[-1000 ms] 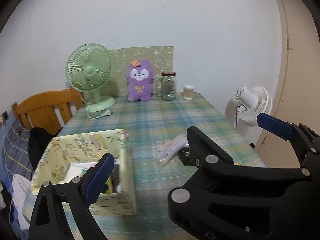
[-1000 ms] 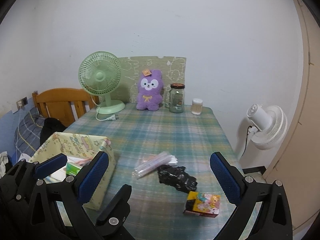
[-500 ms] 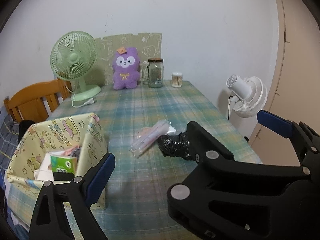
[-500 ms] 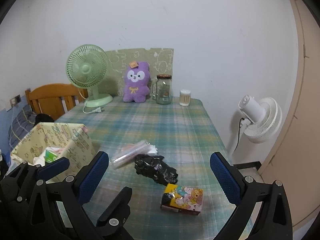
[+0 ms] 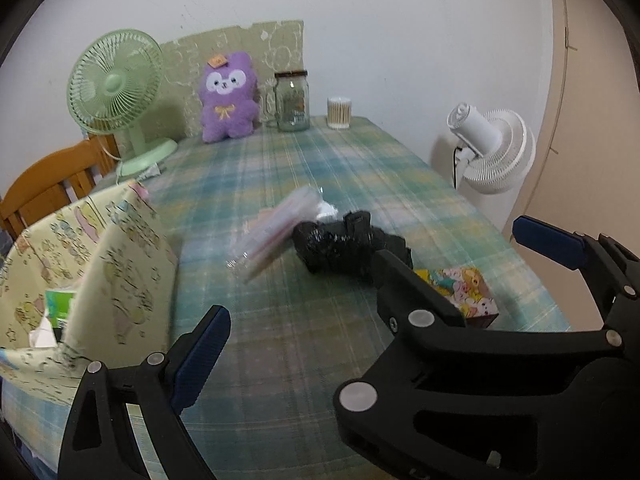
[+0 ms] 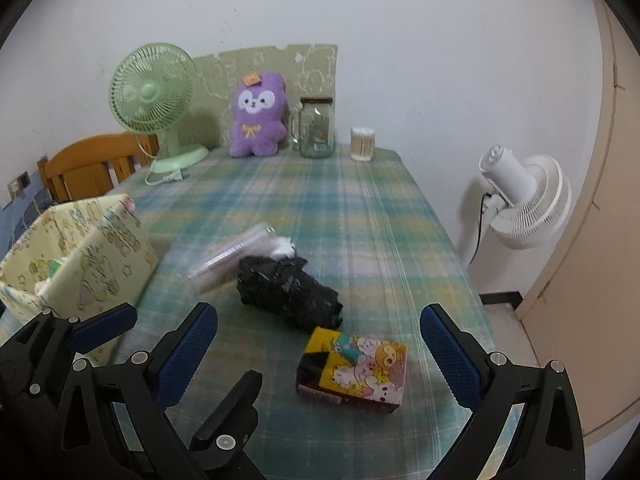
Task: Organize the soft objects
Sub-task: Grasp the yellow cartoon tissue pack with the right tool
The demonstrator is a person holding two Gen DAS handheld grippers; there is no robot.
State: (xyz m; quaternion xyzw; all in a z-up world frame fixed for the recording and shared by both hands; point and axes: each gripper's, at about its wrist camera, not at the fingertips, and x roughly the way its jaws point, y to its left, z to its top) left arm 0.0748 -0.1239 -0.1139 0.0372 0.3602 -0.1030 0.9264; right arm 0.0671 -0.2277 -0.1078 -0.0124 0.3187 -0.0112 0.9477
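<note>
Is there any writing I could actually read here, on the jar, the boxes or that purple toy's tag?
None can be read.
Glass jar: a printed label, too small to read.
Cartoon pack: animal pictures only, no legible words.
Purple plush: orange tag on its head, too small.
Yellow fabric box: cartoon print, blurred.
Green packet inside it: blurred.
</note>
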